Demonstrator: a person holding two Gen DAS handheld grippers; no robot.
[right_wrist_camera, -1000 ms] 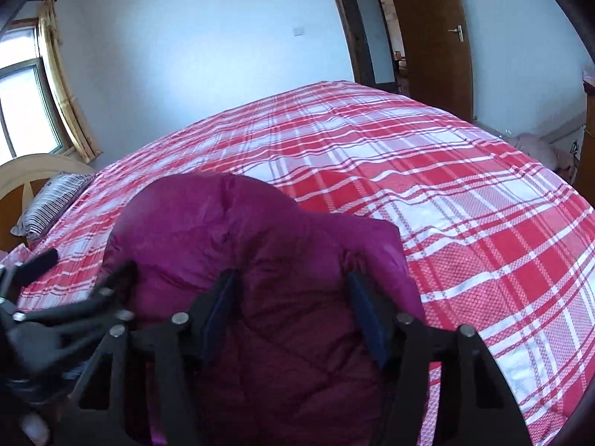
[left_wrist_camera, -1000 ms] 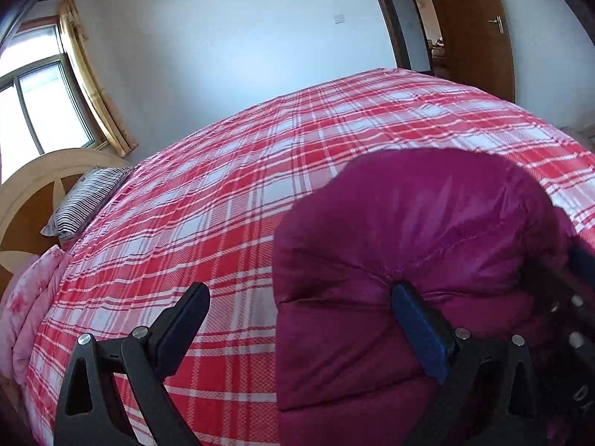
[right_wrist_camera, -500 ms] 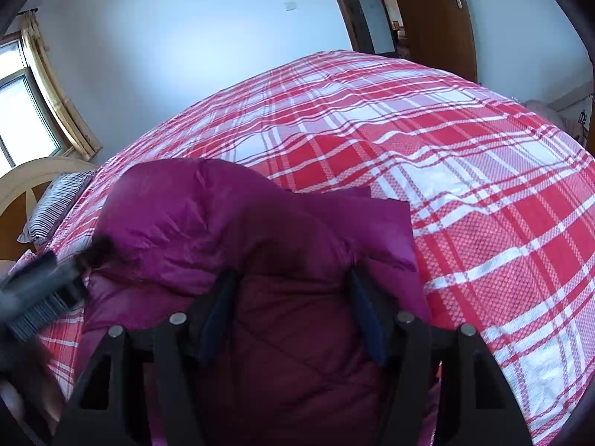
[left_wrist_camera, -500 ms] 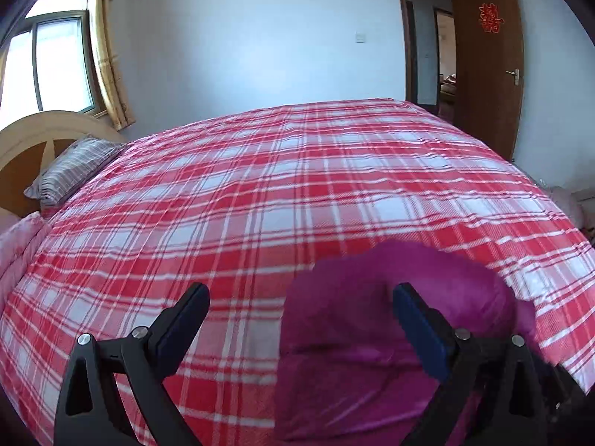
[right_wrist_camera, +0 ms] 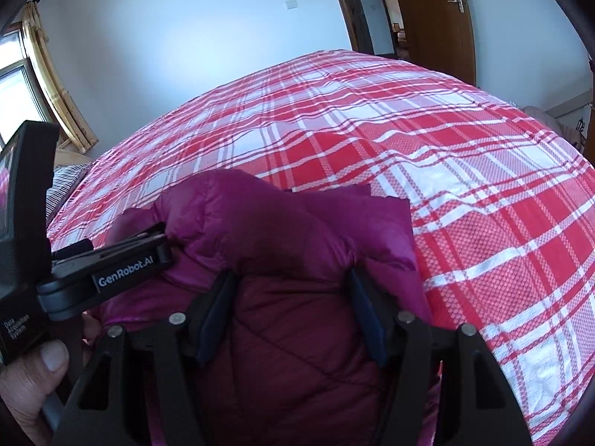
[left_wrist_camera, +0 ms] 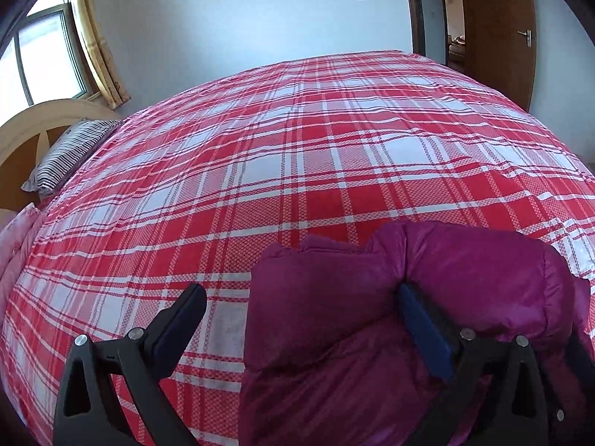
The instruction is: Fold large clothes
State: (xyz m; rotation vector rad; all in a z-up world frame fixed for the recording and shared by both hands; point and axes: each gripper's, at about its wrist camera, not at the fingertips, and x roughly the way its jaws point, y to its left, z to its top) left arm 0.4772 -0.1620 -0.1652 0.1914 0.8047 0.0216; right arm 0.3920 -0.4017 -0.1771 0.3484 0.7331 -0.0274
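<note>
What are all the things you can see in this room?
jacket: one, magenta, puffy, bunched on the near part of the bed
bedspread: one, red and white plaid, covering the bed
pillow: one, striped, by the headboard
headboard: one, tan wood, far left
window: one, with yellow curtain, left wall
door: one, brown, open, far right
left gripper: black, jaws open, one finger pushed into the jacket
right gripper: black, jaws open around the jacket

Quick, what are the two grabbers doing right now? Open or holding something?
Left gripper: open, one finger pressed into the purple jacket.
Right gripper: jaws apart, jacket bulging between them; grip cannot be told.
</note>
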